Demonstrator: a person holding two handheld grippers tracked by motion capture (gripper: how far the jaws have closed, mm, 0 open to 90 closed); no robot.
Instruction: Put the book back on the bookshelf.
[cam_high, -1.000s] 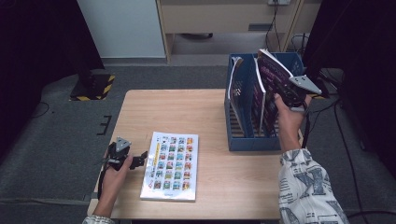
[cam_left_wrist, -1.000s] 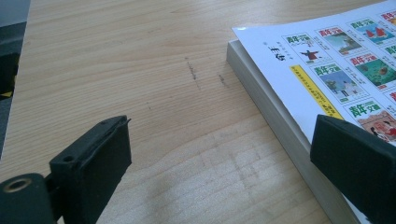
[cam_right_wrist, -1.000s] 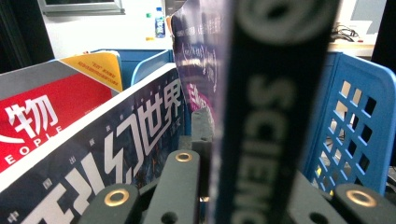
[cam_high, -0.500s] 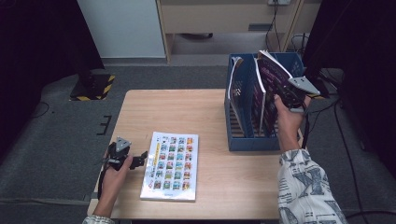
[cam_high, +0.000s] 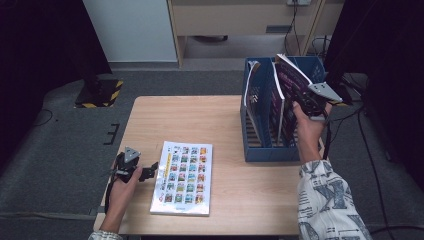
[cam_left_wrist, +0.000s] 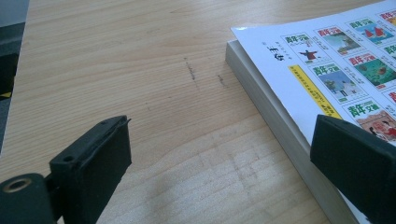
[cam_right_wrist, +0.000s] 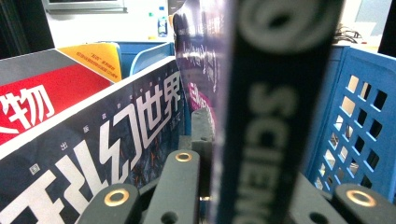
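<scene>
A thick white book (cam_high: 182, 177) with a grid of colourful pictures lies flat near the table's front edge. My left gripper (cam_high: 150, 171) rests at its left side, open; in the left gripper view (cam_left_wrist: 224, 158) one jaw hangs over the book (cam_left_wrist: 327, 79) and the other over bare wood. My right gripper (cam_high: 305, 102) is shut on a purple magazine (cam_high: 292, 82), held upright and tilted above the blue file rack (cam_high: 272, 150). In the right gripper view the magazine's dark spine (cam_right_wrist: 275, 116) runs up between the jaws.
Other magazines stand in the rack, among them a dark one with white lettering (cam_right_wrist: 93, 140) and a red one (cam_right_wrist: 37, 98). The rack's blue lattice wall (cam_right_wrist: 359, 126) is to the right. Bare wooden table (cam_high: 200, 120) stretches between book and rack. A cabinet (cam_high: 235, 20) stands behind.
</scene>
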